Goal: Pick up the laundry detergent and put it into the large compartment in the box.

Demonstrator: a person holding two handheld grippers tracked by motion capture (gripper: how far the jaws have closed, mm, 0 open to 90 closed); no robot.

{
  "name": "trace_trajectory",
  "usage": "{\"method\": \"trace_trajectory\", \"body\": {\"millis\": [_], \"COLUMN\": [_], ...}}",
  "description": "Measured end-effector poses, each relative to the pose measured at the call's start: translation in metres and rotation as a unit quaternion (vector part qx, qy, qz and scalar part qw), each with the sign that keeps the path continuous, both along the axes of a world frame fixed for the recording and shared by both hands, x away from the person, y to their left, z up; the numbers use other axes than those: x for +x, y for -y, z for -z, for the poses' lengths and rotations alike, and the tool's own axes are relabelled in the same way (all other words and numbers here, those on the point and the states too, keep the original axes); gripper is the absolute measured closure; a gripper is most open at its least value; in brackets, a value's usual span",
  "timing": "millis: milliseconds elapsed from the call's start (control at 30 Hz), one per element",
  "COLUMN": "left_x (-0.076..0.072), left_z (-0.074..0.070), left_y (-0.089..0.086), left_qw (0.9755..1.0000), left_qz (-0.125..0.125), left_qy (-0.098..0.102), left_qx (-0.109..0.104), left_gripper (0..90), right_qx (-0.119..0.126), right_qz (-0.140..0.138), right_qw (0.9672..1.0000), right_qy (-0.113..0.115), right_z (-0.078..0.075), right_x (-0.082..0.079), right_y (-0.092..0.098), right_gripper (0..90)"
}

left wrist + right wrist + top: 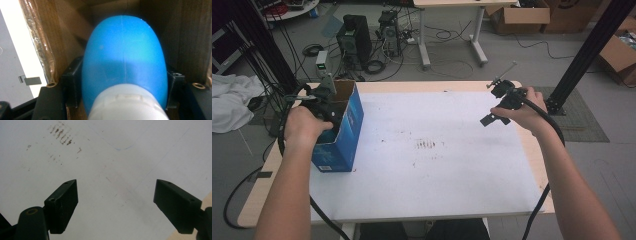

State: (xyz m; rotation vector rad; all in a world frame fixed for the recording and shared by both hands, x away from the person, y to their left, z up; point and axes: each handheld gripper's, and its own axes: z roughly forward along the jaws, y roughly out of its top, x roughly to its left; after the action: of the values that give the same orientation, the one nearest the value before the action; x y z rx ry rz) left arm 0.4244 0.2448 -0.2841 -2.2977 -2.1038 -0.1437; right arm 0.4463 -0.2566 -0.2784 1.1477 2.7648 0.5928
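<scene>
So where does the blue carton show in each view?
High view: blue carton stands at the table's left edge, left gripper reaching into its open top.
Left gripper view: its brown inner walls surround a blue bulb-shaped object between the jaws.
Right gripper view: not there.
Shared landmark: white table sheet.

At the left of the frame my left gripper point(323, 102) reaches down into the open blue box point(343, 134) on the white table point(437, 165), its fingers hidden inside. My right gripper point(499, 102) hovers at upper right above the table.
</scene>
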Motion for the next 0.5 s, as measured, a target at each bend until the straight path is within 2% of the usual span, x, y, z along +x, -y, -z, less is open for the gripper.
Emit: {"method": "trace_trajectory", "body": {"millis": [500], "left_x": [-0.0021], "left_z": [-0.0042], "left_y": [0.0002], "left_qw": [0.9999], "left_qz": [0.007], "left_qy": [0.008], "left_qx": [-0.005], "left_gripper": [32.0], "right_qx": [-0.001], "right_qz": [-0.003], "right_qw": [1.0], "right_qy": [0.002], "right_z": [-0.0034], "right_x": [-0.0021], "right_y": [-0.0009], "right_gripper": [19.7]}}
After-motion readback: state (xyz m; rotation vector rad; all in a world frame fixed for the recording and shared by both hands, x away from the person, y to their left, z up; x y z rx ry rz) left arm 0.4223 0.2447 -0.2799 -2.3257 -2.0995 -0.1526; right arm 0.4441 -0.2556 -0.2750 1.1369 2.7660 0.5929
